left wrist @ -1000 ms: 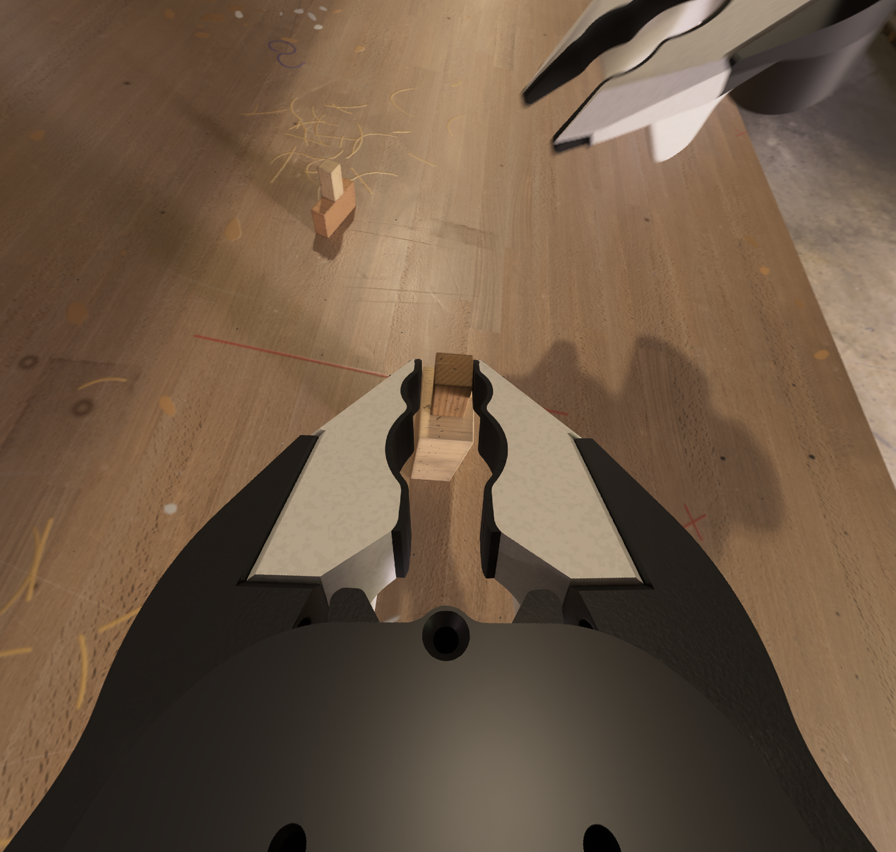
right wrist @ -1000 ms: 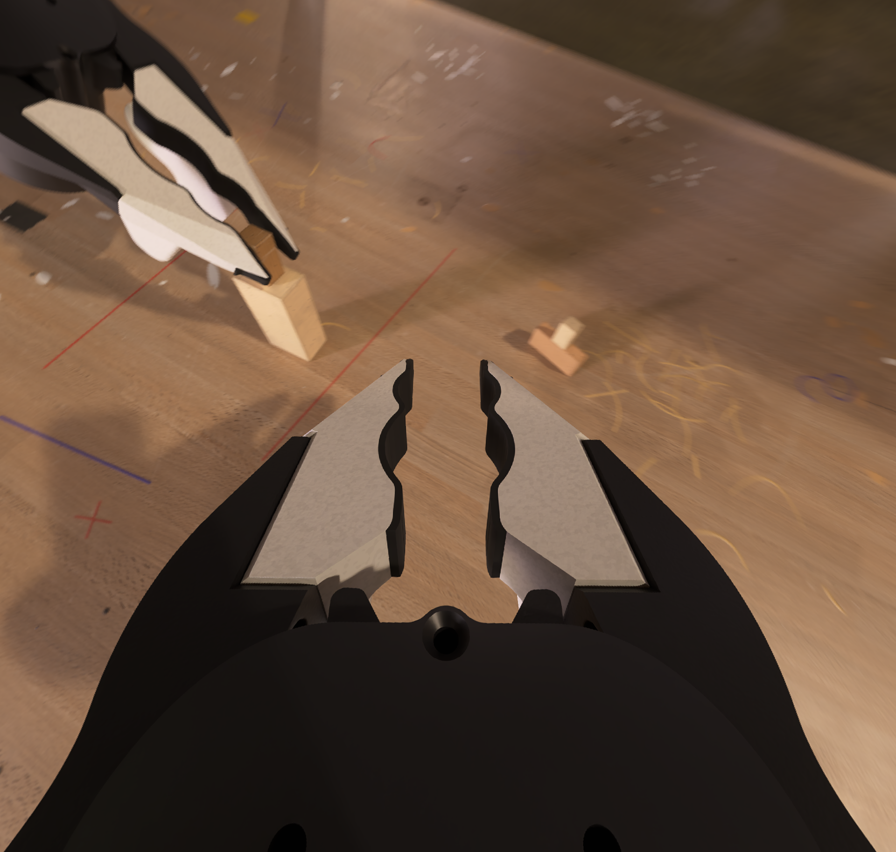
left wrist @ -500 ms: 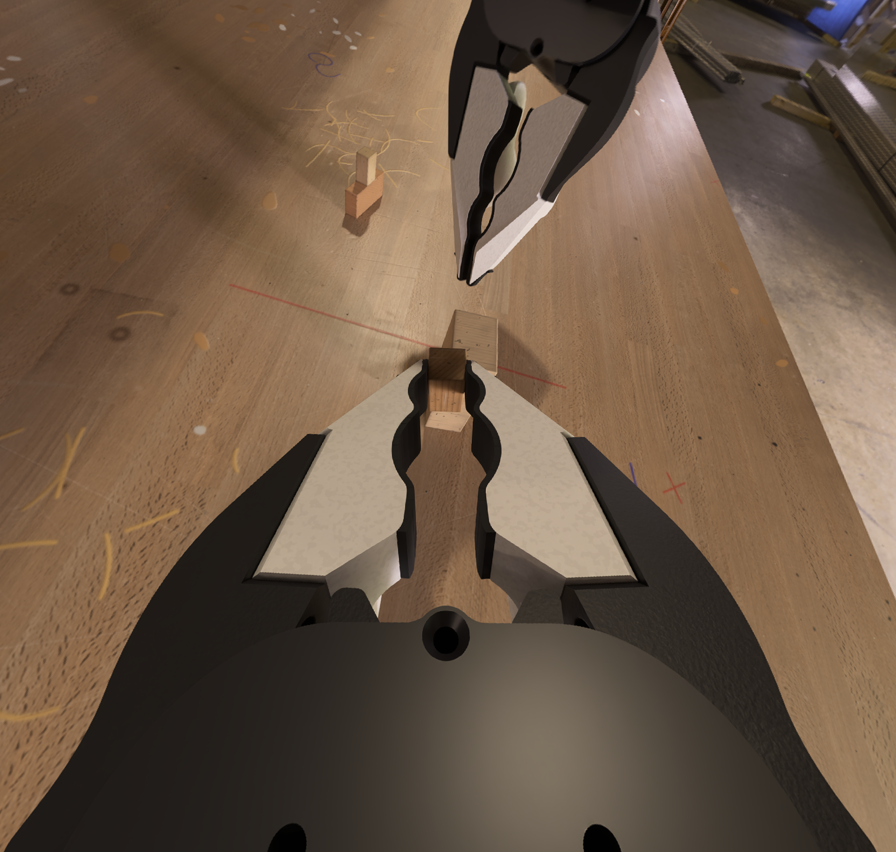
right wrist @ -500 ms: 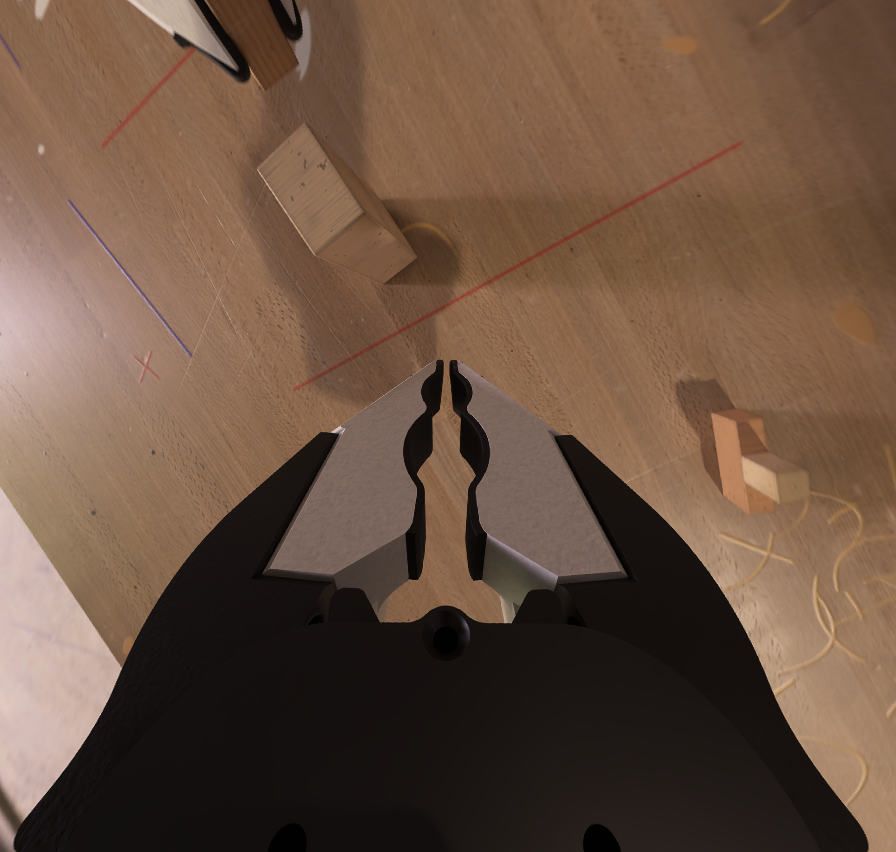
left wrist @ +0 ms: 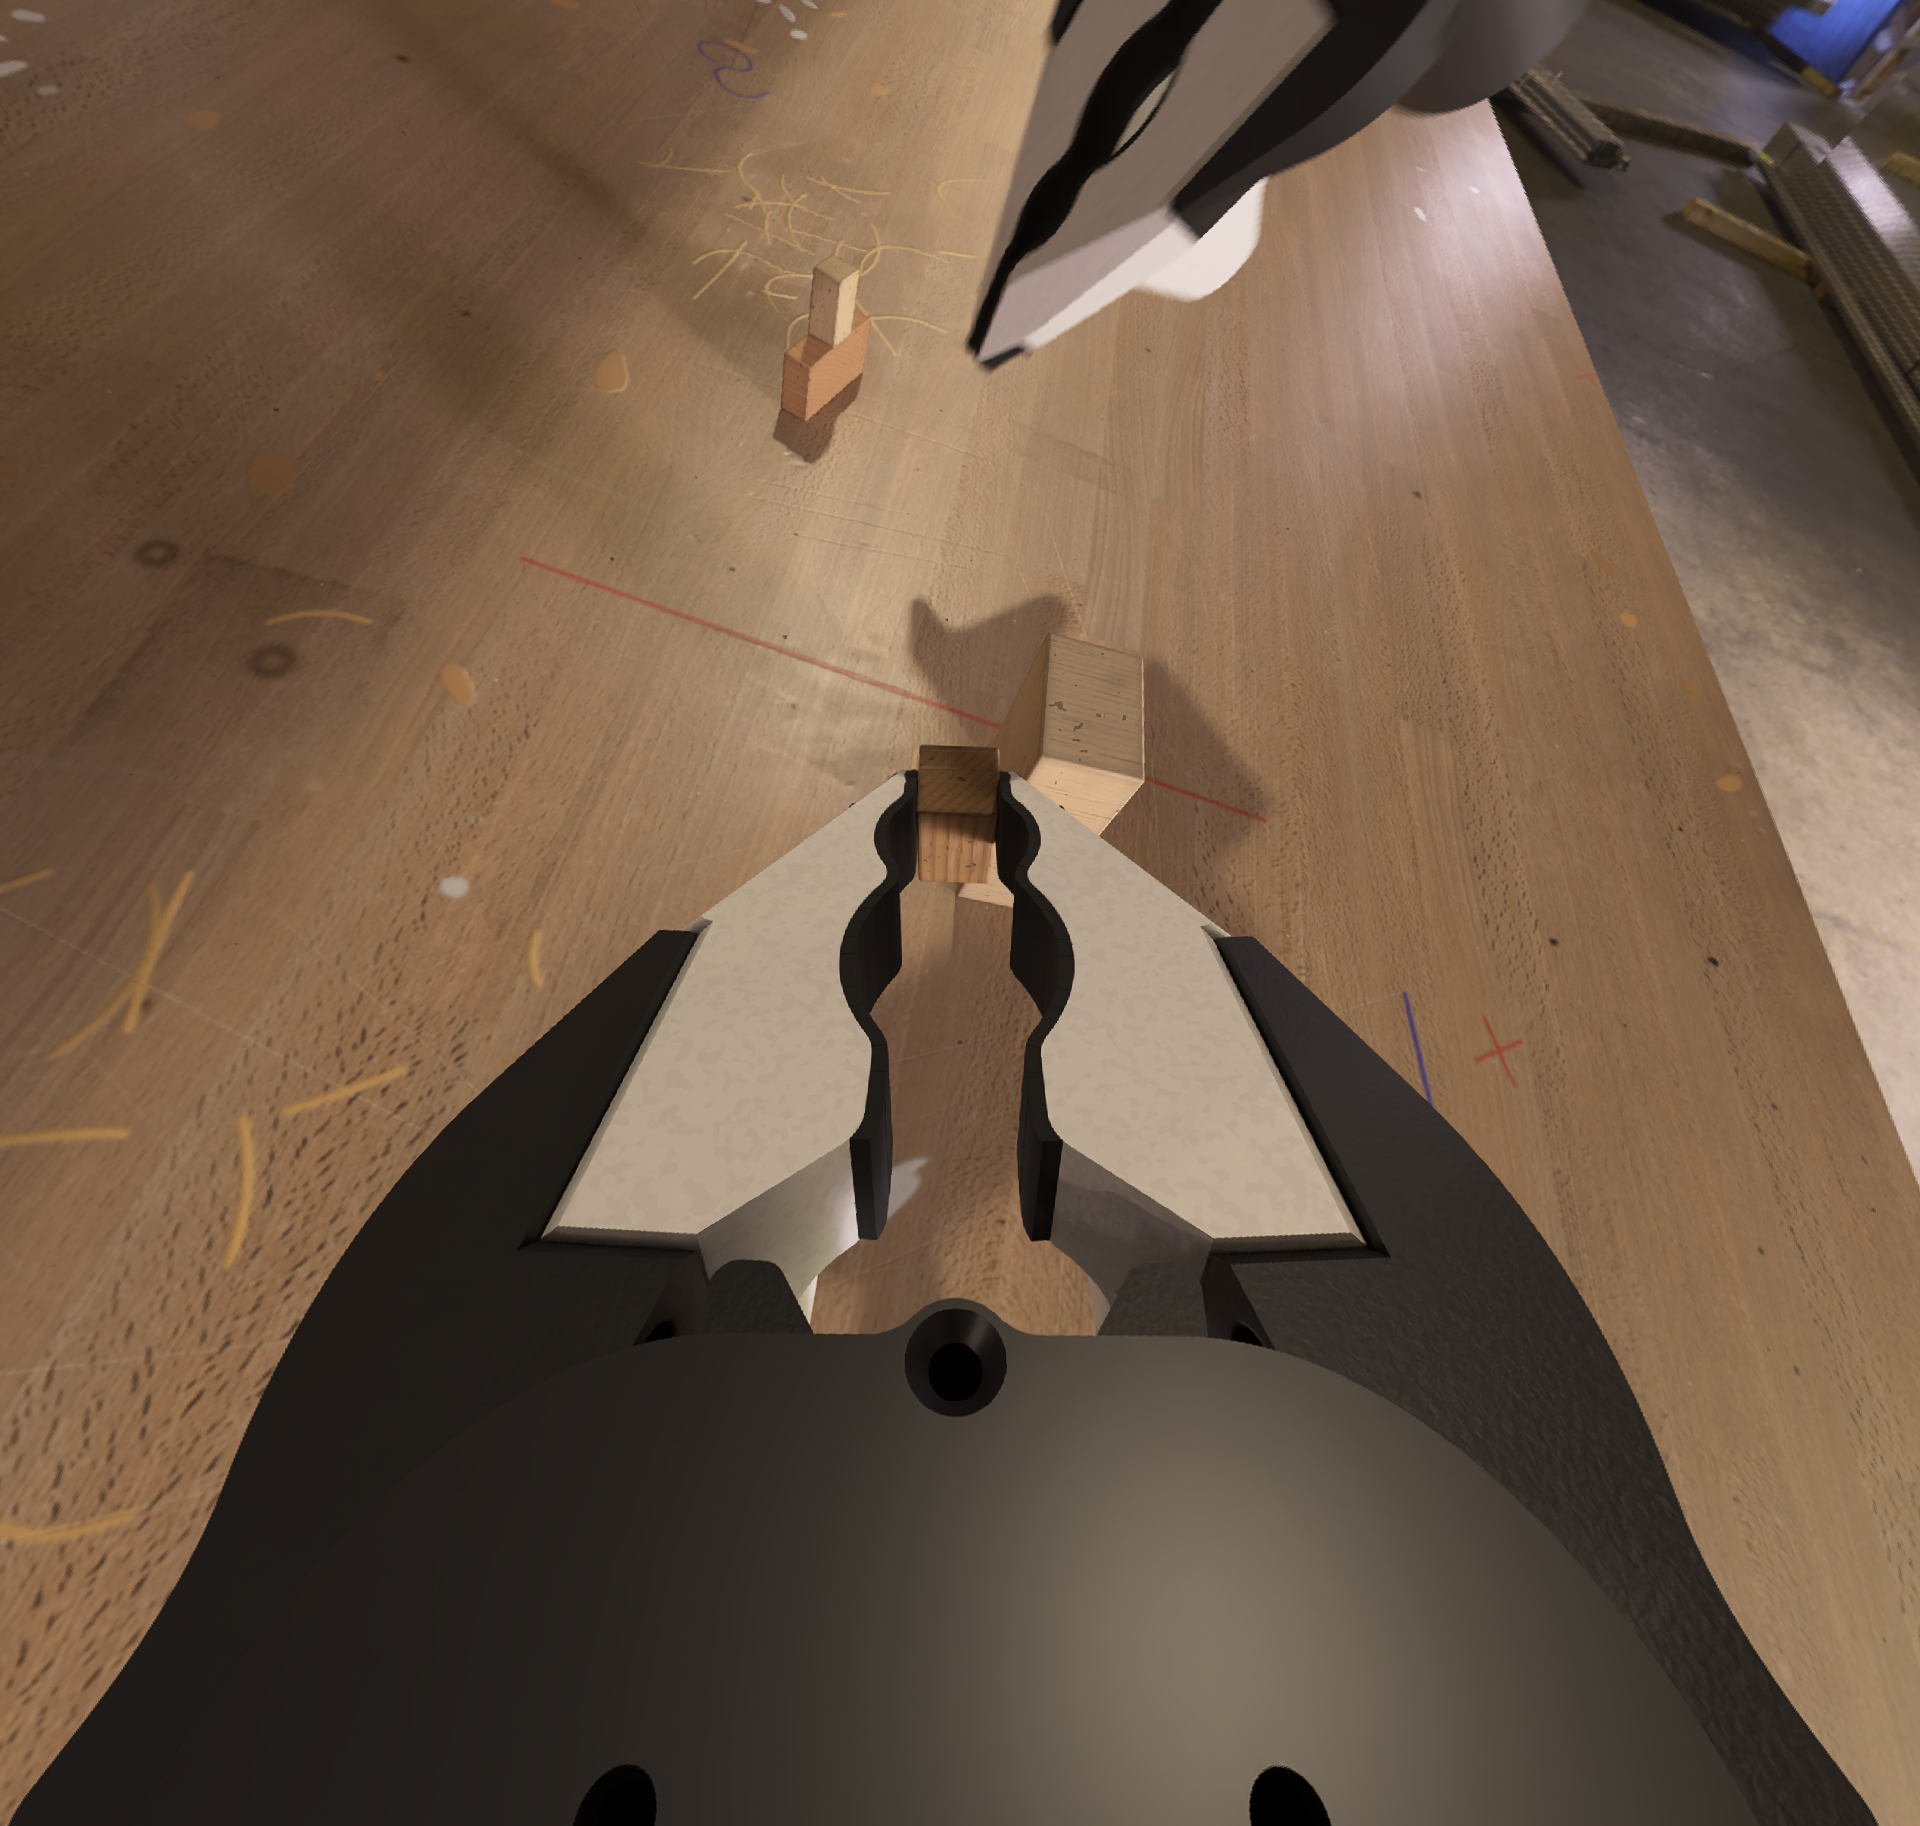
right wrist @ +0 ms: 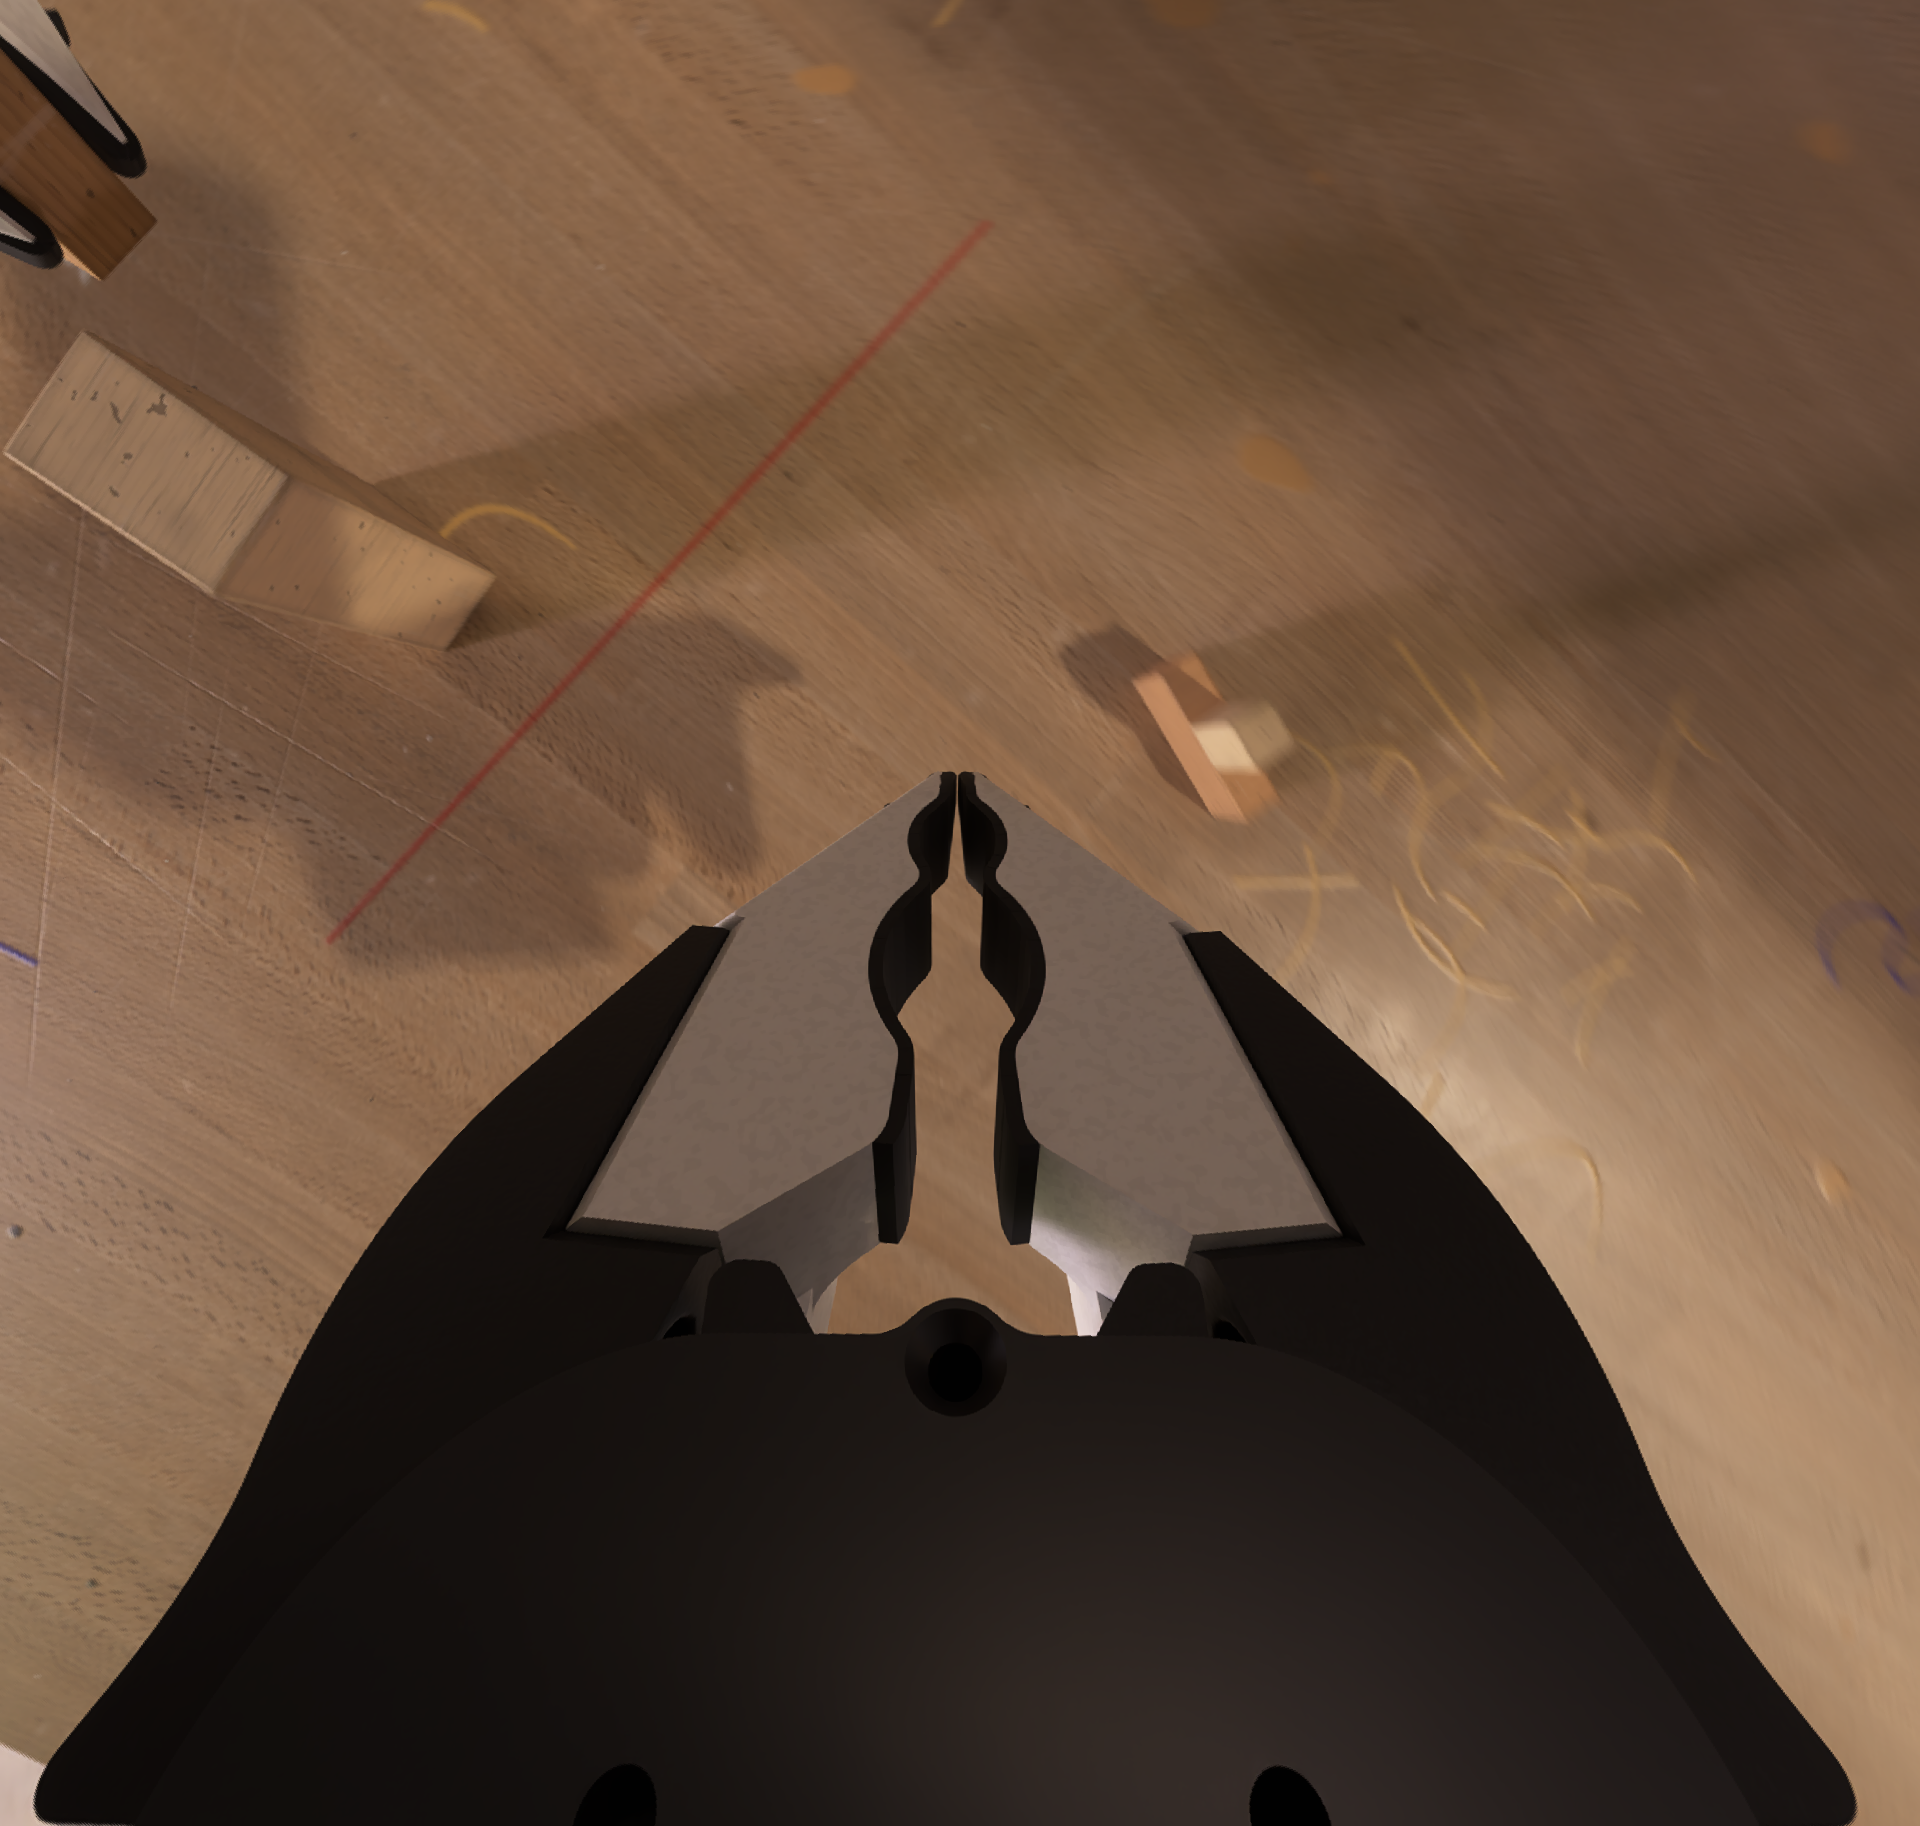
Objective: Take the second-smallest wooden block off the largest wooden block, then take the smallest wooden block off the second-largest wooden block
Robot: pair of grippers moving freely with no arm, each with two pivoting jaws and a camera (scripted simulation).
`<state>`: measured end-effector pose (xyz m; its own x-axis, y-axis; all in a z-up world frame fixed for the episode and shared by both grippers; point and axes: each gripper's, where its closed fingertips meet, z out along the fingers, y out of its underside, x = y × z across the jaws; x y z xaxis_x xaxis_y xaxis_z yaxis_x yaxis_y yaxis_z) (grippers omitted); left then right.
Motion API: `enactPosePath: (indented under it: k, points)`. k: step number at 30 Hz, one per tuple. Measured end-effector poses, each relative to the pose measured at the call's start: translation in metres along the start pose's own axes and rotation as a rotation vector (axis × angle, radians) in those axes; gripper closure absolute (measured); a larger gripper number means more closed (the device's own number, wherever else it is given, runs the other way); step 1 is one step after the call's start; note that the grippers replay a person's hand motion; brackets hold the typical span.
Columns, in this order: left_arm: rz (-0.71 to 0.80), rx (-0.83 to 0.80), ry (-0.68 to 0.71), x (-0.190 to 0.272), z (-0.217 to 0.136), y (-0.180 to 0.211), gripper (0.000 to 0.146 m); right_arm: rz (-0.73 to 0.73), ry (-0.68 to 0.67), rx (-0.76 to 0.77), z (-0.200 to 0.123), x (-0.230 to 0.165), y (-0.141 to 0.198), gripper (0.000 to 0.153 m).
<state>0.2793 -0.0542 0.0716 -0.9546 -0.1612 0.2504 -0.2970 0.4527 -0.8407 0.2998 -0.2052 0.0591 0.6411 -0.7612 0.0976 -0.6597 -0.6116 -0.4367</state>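
Aloft above the workbench [left wrist: 312,841], the left gripper [left wrist: 958,789] pinches the second-smallest wooden block [left wrist: 956,820], a darker brown piece, between its fingertips [left wrist: 894,820], clear of the bench surface. Just beyond and to the right of those tips lies the largest wooden block [left wrist: 1081,727], a pale, speckled piece resting on the bench with nothing on top of it, straddling a thin red line [left wrist: 675,613] drawn across the wood. The right gripper [right wrist: 956,779] hangs in the air with its jaws drawn together so the tips nearly meet, gripping nothing; in the left wrist view it shows blurred near the top of the frame, toward the bench's right edge [left wrist: 1714,529]. From the right wrist view, the pale largest block sits toward the left, with the held block and the left gripper's tips at the upper-left corner of the frame. Farther along the bench, well apart from the largest block, stands the second-largest wooden block [left wrist: 826,379], an orange-toned piece, with the smallest wooden block [left wrist: 834,306] upright on top of it. Pale wood shavings [left wrist: 790,207] are scattered just beside that pair. A small red cross [left wrist: 1496,1049] marks the bench near its right edge.
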Motion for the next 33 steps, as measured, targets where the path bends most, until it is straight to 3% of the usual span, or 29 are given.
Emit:
enactPosePath:
  k: [4,7,16,33]
  points:
    - [0.001,-0.003,0.002,0.000,0.002,0.000,0.132,0.070,0.141,0.009,-0.039,0.012,0.020,0.143]
    - [0.014,-0.016,0.000,0.001,0.003,0.002,0.132,0.093,0.125,-0.006,-0.050,0.010,0.037,0.142]
    - [0.023,-0.021,0.026,0.006,0.008,0.003,0.132,0.122,0.113,-0.111,-0.056,0.010,0.070,0.150]
    - [0.021,-0.049,0.022,0.006,0.011,0.007,0.132,0.078,0.047,-0.139,-0.040,0.005,0.069,0.153]
